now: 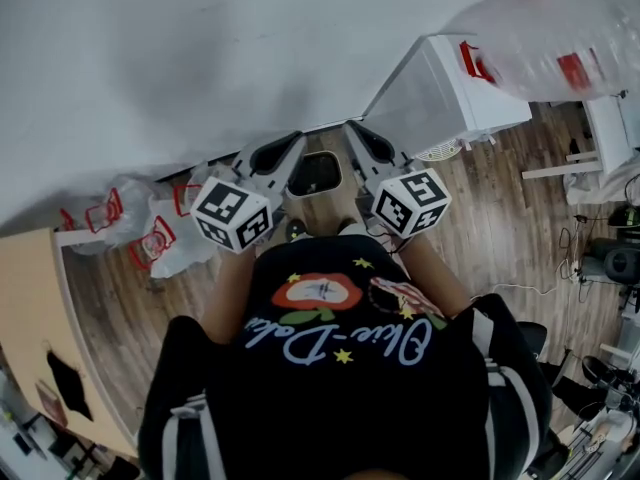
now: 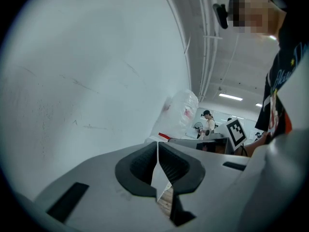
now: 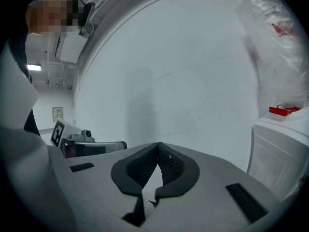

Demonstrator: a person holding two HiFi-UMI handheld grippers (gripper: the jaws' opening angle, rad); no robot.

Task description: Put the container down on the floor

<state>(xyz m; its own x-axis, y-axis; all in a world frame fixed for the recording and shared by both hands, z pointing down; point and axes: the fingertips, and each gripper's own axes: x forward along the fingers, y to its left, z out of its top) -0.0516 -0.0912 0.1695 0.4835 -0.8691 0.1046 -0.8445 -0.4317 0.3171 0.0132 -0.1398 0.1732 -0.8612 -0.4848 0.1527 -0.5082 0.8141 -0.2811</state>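
Both our left tongs (image 1: 292,146) and right tongs (image 1: 356,136) are clamped shut on nothing, pointing at the white wall (image 1: 200,58), with the dark container (image 1: 318,173) on the wooden floor (image 1: 500,228) between them.

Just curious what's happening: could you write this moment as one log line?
left gripper: shut, empty | right gripper: shut, empty | dark container: on floor by wall

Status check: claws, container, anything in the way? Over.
Left claw shut, empty. Right claw shut, empty. Container on the floor by the wall, between both claws, not held. White cabinet to the right, apart from it.
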